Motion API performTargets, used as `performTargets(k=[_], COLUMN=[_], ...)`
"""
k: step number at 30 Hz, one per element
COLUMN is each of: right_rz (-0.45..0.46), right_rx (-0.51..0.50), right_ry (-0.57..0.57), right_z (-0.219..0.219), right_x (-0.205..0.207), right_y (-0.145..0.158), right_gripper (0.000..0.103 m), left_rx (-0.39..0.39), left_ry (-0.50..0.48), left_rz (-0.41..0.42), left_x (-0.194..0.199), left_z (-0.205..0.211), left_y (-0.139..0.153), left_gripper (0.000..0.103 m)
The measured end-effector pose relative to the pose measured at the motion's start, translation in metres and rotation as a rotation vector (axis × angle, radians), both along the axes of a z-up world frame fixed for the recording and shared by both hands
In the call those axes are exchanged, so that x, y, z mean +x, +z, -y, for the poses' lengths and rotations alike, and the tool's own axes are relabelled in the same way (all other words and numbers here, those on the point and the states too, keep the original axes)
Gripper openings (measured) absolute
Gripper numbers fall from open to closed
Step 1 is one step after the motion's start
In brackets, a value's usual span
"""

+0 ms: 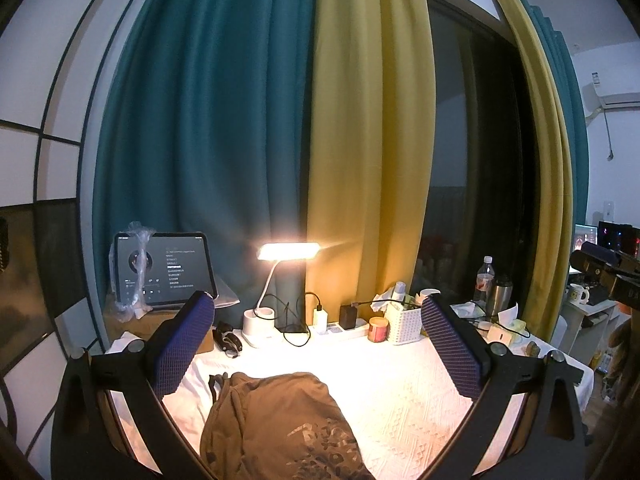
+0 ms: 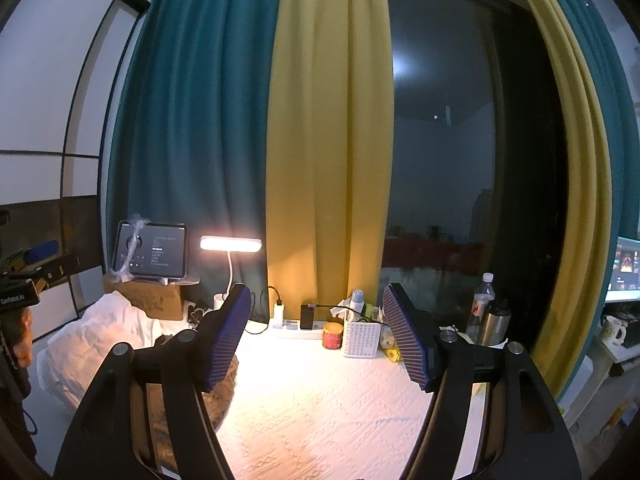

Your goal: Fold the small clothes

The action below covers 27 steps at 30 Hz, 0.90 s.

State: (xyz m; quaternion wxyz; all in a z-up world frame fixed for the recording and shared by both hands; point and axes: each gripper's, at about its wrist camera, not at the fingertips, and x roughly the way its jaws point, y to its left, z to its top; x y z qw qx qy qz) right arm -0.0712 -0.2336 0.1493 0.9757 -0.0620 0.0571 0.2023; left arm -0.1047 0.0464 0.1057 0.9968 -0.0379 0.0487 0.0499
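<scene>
One brown garment, two bottles

A brown garment with a faded print lies crumpled on the white tablecloth.

Cloth over table: white, matt, raised woven diamond texture. On it, before the lamp: garment, brown soft cloth, matt, faded print. Lamp: smooth white plastic, slight gloss. Right of lamp: basket, white perforated plastic; flask, brushed metal; bottle, clear plastic. Left of lamp: tablet, glossy screen; box, matt cardboard. Behind lamp: curtains, matt heavy cloth. Pads: blue, ribbed, grid-textured.
</scene>
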Motion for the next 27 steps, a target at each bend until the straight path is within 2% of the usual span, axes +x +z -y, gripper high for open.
performTargets(k=[27], right_rz=[-0.039], right_rx=[-0.012], right_ry=[0.004], right_z=[0.001], right_x=[0.012], right_y=[-0.012], right_gripper=[0.072], left_rx=[0.004], left_ry=[0.003], left_rz=[-0.013], left_x=[0.001], left_z=[0.004], left_y=[-0.007], left_gripper=[0.102])
